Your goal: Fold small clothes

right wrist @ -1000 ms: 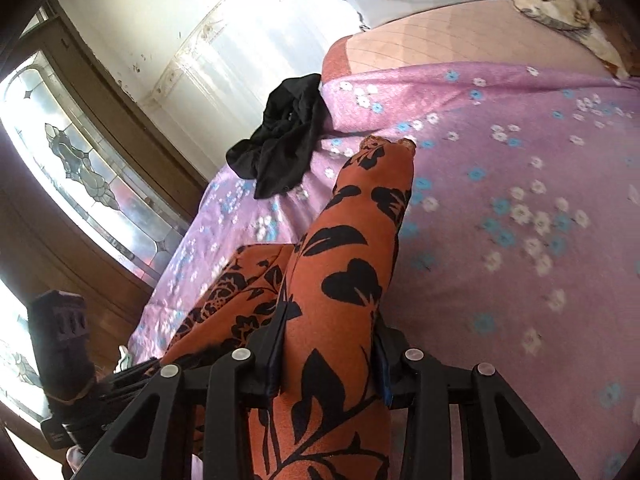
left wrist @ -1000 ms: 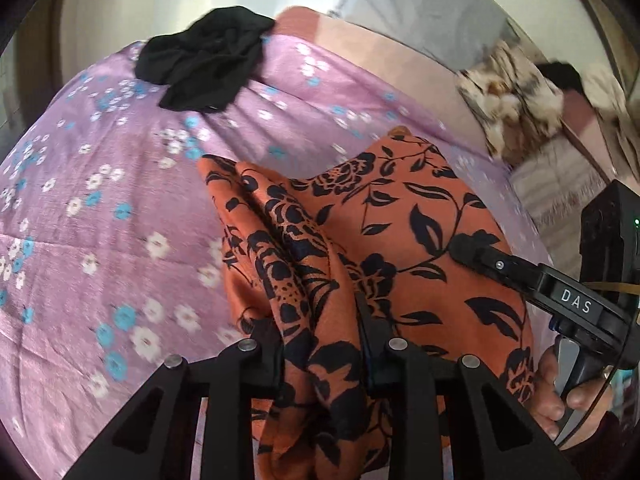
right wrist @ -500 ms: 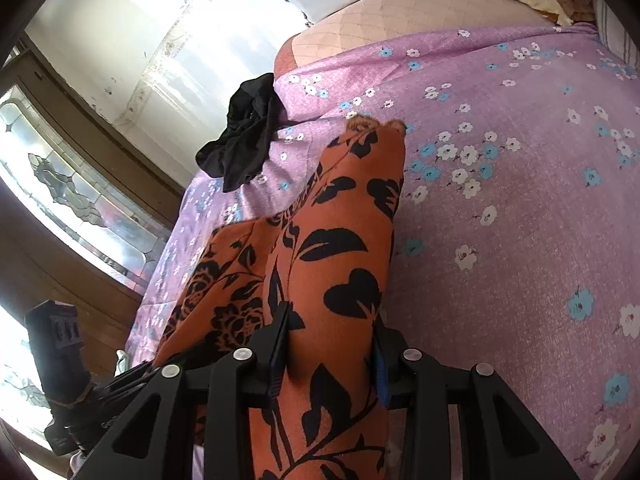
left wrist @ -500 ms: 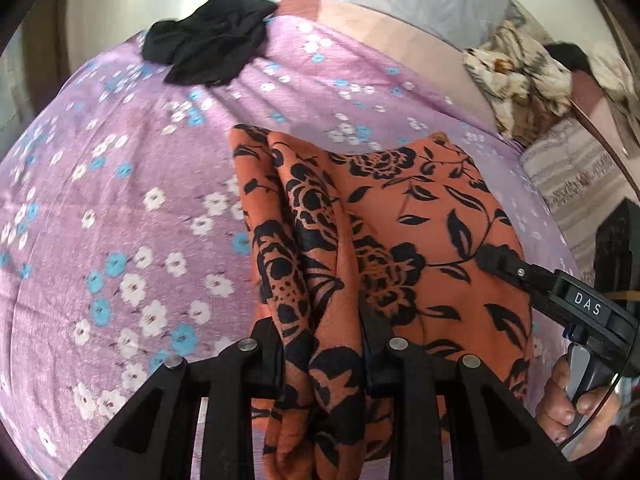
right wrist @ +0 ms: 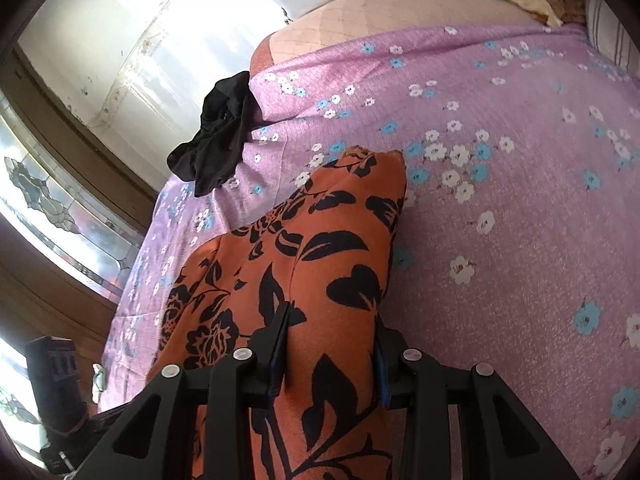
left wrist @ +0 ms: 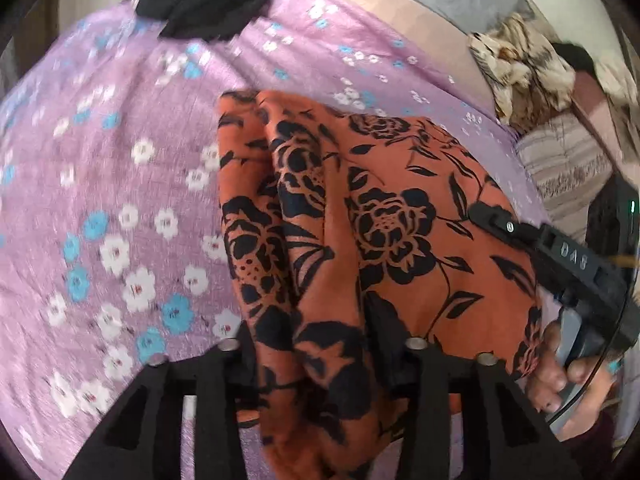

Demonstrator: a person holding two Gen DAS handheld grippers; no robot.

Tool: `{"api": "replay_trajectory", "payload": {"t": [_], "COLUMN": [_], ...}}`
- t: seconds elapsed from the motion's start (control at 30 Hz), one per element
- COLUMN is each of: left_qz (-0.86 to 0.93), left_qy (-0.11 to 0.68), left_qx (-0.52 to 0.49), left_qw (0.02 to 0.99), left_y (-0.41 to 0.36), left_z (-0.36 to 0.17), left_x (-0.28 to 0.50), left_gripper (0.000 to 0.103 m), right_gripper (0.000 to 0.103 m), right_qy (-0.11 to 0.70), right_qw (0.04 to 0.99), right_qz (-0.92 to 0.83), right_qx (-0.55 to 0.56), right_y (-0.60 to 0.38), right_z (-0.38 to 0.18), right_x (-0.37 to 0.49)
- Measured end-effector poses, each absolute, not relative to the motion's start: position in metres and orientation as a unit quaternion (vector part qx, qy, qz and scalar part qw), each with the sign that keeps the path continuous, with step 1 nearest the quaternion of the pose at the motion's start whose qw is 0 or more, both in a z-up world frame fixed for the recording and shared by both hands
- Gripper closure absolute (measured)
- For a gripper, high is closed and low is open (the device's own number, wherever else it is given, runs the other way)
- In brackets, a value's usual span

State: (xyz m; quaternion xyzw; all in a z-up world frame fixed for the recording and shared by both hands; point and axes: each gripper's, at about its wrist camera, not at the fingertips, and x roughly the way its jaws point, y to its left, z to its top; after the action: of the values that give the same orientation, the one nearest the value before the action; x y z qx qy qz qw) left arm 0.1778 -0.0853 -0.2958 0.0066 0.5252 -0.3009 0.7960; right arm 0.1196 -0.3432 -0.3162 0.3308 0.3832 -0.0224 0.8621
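Observation:
An orange garment with black flowers lies spread on the purple flowered bedspread, its near edge lifted. My left gripper has a bunched fold of the garment between its fingers, and its jaws are opening. My right gripper is shut on another fold of the same garment; that fold runs away from it down to the bedspread. In the left wrist view the right gripper's finger reaches over the cloth, with a person's hand on its grip.
A crumpled black garment lies at the bed's far corner, also seen as the black garment in the right wrist view. A brown patterned cloth and a striped pillow lie at the right. A stained-glass window is at the left.
Both grippers have sunk toward the bed with the garment. The orange cloth has spread out and lies flatter on the bedspread.

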Motion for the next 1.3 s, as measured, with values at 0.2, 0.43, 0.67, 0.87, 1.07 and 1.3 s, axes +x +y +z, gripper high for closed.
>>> {"api": "replay_trajectory", "payload": {"t": [0.2, 0.43, 0.67, 0.87, 1.07, 1.3], "left_qz": [-0.327, -0.303, -0.26, -0.246, -0.226, -0.219], "left_qy": [0.529, 0.552, 0.479, 0.437, 0.474, 0.445], "left_qx": [-0.02, -0.025, -0.007, 0.061, 0.139, 0.11], "left_qw": [0.783, 0.777, 0.838, 0.863, 0.84, 0.861], "left_y": [-0.086, -0.083, -0.071, -0.1, -0.123, -0.119], "left_z": [-0.29, -0.295, -0.263, -0.258, -0.289, -0.273], "left_x": [0.171, 0.184, 0.187, 0.183, 0.185, 0.208], "left_gripper": [0.074, 0.046, 0.041, 0.041, 0.035, 0.034], "right_gripper": [0.066, 0.047, 0.046, 0.069, 0.073, 0.073], "right_qy": [0.359, 0.413, 0.413, 0.356, 0.477, 0.417], "right_qw": [0.878, 0.834, 0.842, 0.89, 0.831, 0.859], "right_qz": [-0.031, -0.056, -0.07, -0.015, -0.025, -0.031], "right_qx": [0.315, 0.362, 0.339, 0.285, 0.285, 0.296], "right_y": [-0.345, -0.364, -0.365, -0.342, -0.33, -0.353], "right_z": [-0.303, -0.345, -0.305, -0.264, -0.326, -0.291], "right_x": [0.123, 0.141, 0.118, 0.104, 0.123, 0.14]}}
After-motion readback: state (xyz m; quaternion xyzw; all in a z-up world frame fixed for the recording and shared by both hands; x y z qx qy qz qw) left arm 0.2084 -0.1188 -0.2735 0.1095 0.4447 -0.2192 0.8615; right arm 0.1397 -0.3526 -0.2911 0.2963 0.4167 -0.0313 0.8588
